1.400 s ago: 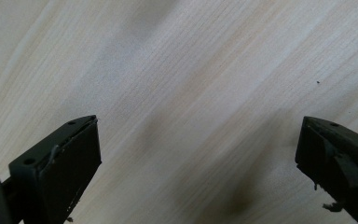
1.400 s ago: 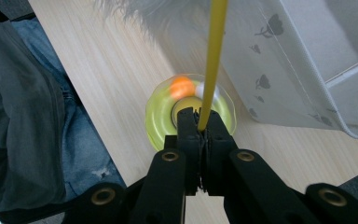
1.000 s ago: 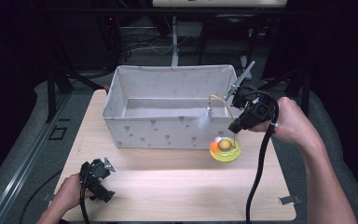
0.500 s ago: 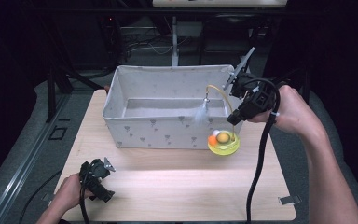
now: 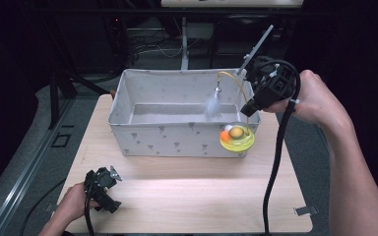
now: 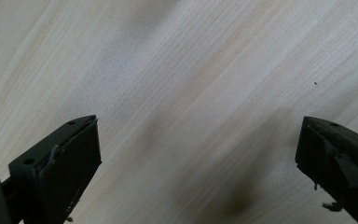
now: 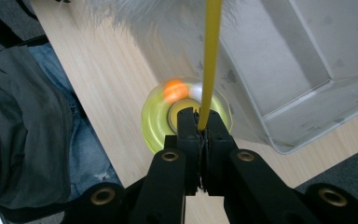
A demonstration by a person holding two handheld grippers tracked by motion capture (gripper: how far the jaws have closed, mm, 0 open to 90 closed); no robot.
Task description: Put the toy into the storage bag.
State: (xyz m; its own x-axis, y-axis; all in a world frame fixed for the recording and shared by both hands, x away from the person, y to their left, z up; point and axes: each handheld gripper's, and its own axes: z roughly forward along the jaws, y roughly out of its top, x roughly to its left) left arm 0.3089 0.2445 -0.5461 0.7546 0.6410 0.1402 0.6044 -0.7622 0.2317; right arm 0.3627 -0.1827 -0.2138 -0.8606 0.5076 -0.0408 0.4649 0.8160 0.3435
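Yellow wand (image 7: 210, 56), white feather (image 5: 212, 104), grey patterned bin (image 5: 177, 140), yellow-green disc (image 5: 237, 140).

Setting: a lab-style recording station, not a home. Evidence: a bare light-wood table (image 5: 187, 196) lit from above against a dark surround; metal stand legs (image 5: 59, 93) on the grey floor at 10 o'clock; loose cables (image 5: 147, 46) and an upright pole (image 5: 184, 44) at 12 o'clock. A thick black cable (image 5: 275, 162) trails over the tabletop at 4 o'clock.
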